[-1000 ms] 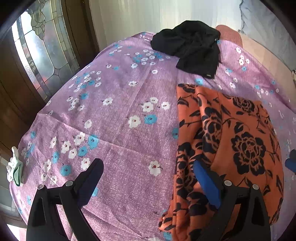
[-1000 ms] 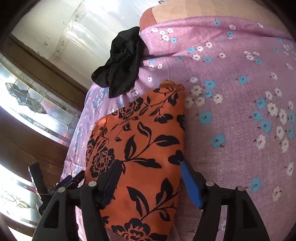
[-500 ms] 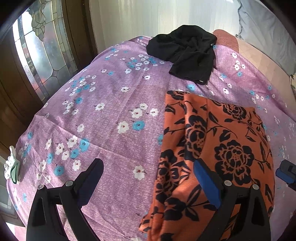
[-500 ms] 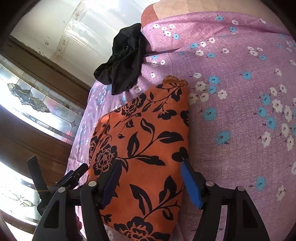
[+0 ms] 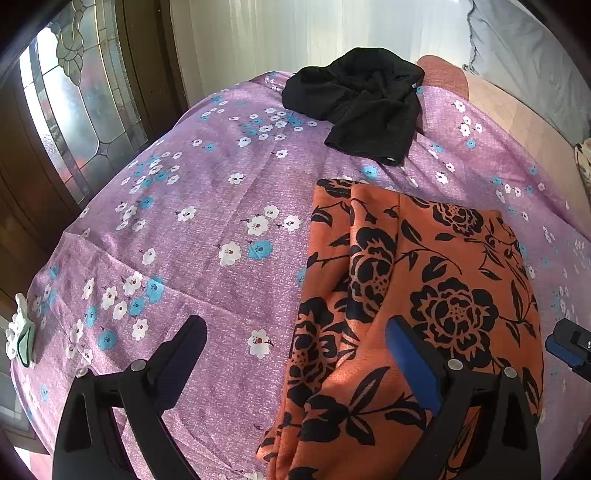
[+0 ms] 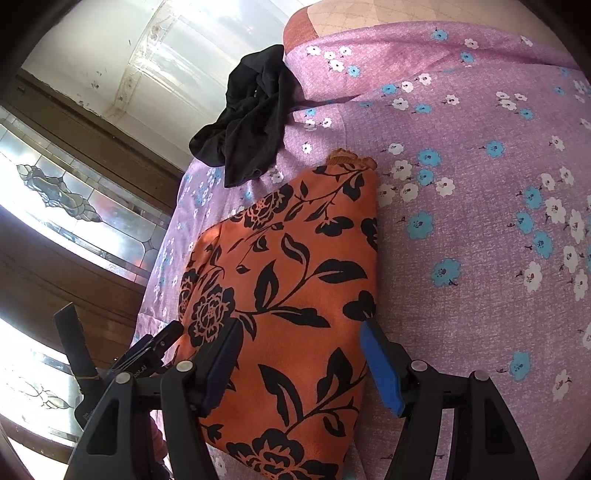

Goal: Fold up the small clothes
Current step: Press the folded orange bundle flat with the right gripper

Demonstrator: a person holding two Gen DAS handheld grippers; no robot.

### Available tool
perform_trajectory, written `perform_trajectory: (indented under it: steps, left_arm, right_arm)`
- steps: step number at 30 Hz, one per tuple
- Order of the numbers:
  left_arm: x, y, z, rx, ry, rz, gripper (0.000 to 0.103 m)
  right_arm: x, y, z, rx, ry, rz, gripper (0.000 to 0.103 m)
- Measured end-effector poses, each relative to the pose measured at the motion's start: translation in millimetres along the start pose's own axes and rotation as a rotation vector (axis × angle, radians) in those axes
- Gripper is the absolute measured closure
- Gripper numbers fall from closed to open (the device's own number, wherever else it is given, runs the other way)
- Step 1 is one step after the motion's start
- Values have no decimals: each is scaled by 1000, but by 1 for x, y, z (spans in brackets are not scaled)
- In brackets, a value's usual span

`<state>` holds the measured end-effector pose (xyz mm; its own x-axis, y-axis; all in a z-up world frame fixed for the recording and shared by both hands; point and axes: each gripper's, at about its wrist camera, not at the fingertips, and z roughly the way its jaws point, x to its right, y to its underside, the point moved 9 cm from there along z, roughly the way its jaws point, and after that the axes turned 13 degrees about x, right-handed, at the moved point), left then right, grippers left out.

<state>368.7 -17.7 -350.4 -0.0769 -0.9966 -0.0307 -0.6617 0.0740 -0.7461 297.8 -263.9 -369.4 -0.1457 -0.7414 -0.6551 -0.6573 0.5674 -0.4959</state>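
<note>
An orange garment with a black flower print (image 5: 424, 295) lies folded flat on the purple sheet; in the right wrist view this orange garment (image 6: 288, 277) fills the centre. A crumpled black garment (image 5: 362, 107) sits at the far edge, and the same black garment (image 6: 255, 122) shows beyond the orange one. My left gripper (image 5: 295, 350) is open, one finger over the bare sheet, the other over the orange cloth's near left part. My right gripper (image 6: 299, 343) is open above the garment's near end, holding nothing. Its tip (image 5: 569, 343) shows at the right edge.
The purple flowered sheet (image 5: 221, 221) covers a bed. A stained-glass door (image 5: 74, 110) and a white curtain (image 5: 295, 29) stand behind it. A grey pillow (image 5: 535, 55) lies at the far right. A small white and green object (image 5: 20, 339) sits at the sheet's left edge.
The left wrist view has shifted a little, so the orange garment sits slightly further left in it. The garment keeps its shape. The right gripper has stayed put.
</note>
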Motion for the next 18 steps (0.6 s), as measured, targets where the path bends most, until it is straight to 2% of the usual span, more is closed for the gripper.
perform_trajectory:
  steps: [9, 18]
  left_arm:
    - [-4, 2, 1, -9, 8, 2, 6]
    - [-1, 5, 4, -28, 57, 24, 6]
  right_arm:
    - [-3, 2, 5, -6, -3, -7, 34]
    - [-2, 3, 7, -3, -3, -9, 34]
